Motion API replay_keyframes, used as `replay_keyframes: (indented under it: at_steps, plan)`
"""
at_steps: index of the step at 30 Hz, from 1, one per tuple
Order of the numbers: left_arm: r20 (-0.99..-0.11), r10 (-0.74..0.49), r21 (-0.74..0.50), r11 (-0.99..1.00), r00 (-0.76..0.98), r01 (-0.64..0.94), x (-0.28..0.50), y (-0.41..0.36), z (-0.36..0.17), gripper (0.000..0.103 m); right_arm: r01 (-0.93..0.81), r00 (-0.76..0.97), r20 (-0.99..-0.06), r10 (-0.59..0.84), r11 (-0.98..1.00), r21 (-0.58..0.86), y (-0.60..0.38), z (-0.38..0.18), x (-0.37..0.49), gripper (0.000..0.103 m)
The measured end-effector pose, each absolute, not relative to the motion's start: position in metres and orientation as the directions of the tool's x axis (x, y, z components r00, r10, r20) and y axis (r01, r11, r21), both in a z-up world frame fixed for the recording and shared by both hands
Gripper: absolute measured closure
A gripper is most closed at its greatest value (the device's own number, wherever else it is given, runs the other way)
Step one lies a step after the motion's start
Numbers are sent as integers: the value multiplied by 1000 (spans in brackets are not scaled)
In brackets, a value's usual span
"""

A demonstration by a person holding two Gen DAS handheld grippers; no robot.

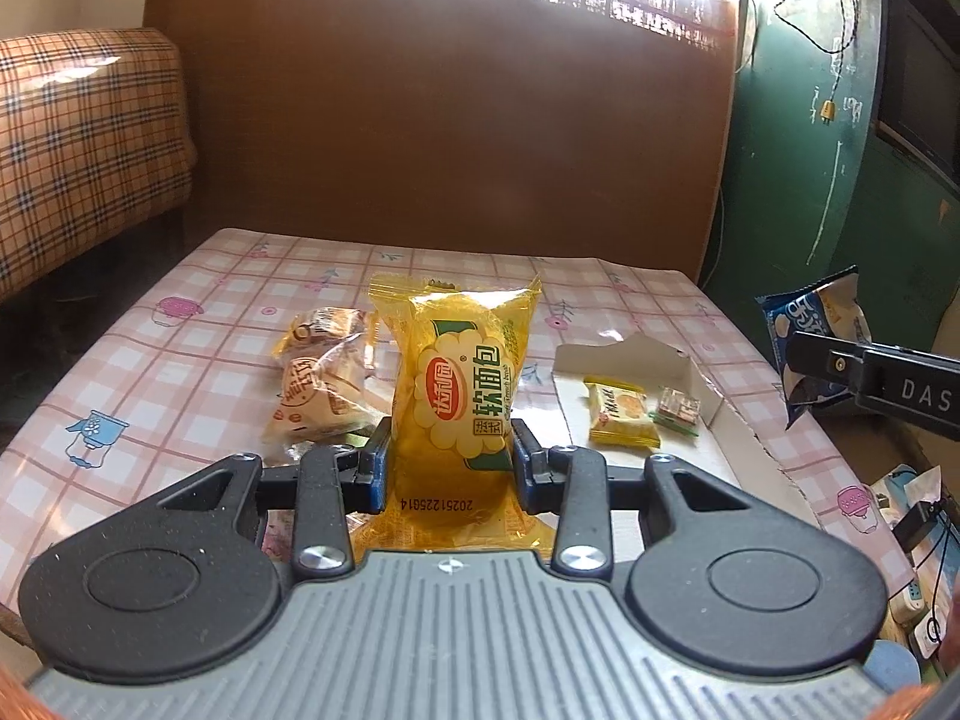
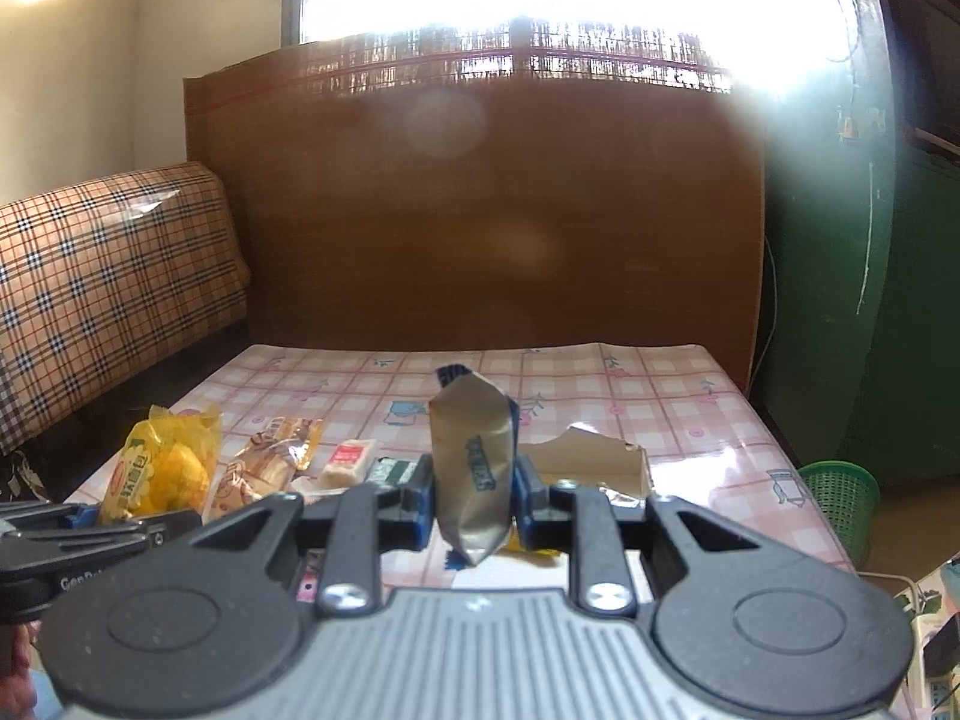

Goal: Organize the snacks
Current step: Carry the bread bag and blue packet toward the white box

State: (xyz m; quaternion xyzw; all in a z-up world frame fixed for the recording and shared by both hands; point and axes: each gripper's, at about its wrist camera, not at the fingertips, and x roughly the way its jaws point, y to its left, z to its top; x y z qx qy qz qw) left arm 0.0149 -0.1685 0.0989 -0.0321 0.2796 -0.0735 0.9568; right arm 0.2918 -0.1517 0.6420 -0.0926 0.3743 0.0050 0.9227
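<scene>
Above the bench [image 1: 180, 372], both grippers carry snacks: left gripper [image 1: 451, 456] fingers clamp a yellow bread packet [image 1: 462, 384], right gripper [image 2: 471, 501] fingers pinch a blue-and-silver packet [image 2: 474, 468]. Cardboard tray [image 1: 708, 450] holds two small snacks; two packets [image 1: 321, 378] remain loose, so roughly halfway.

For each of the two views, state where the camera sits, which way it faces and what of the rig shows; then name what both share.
Left wrist: sits behind the left gripper, facing the table and brown board; its fingers clamp a yellow bread pack; right gripper enters at right.
Right wrist: sits behind the right gripper, clamping a blue snack bag; left gripper at left.
Shared: table, white box, both packs.
</scene>
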Motion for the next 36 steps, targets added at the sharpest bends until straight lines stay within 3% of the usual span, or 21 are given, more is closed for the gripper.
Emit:
replay_keyframes:
  at_steps: [36]
  plan:
    - [-583,-342,-127,934,737,334,110,-211,39,59,56,694,-694,-191,976,-213,-211,635,307,80]
